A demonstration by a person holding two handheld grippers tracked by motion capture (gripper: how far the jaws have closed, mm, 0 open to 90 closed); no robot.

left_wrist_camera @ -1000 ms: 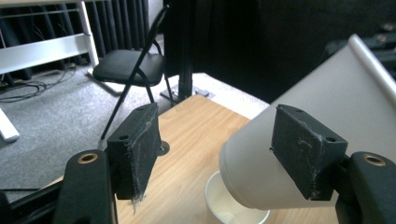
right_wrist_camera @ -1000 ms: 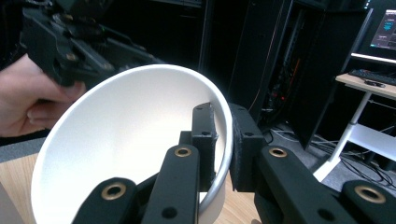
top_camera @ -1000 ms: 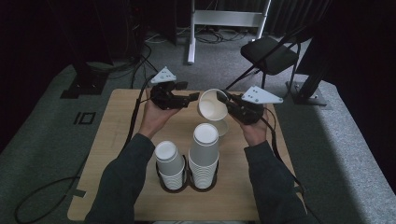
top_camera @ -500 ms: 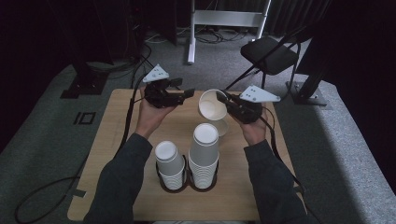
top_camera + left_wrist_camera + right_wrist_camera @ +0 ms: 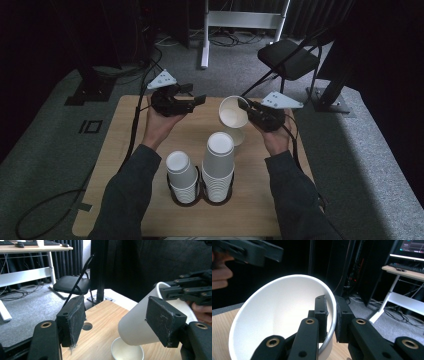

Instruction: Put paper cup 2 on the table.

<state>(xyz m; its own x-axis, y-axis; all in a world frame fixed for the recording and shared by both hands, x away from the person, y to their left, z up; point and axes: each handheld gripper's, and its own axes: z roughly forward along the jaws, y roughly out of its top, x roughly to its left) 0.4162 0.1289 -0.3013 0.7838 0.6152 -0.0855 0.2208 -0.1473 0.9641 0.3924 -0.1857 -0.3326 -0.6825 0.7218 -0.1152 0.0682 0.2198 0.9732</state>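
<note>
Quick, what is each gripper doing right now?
Left gripper: open, holding nothing.
Right gripper: shut on the rim of a tilted paper cup.

The counter (image 5: 150,210) is pale wood-grain board with a matt finish. The cup (image 5: 234,112) pinched in the right tongs (image 5: 246,106) looks like smooth white paper, matt inside and out, as do the stacked cups (image 5: 218,165) near the counter's front edge. Both tongs, left (image 5: 199,99) too, are matt black plastic; their pads (image 5: 72,317) look rough and scuffed. The floor around is grey carpet (image 5: 60,150)
</note>
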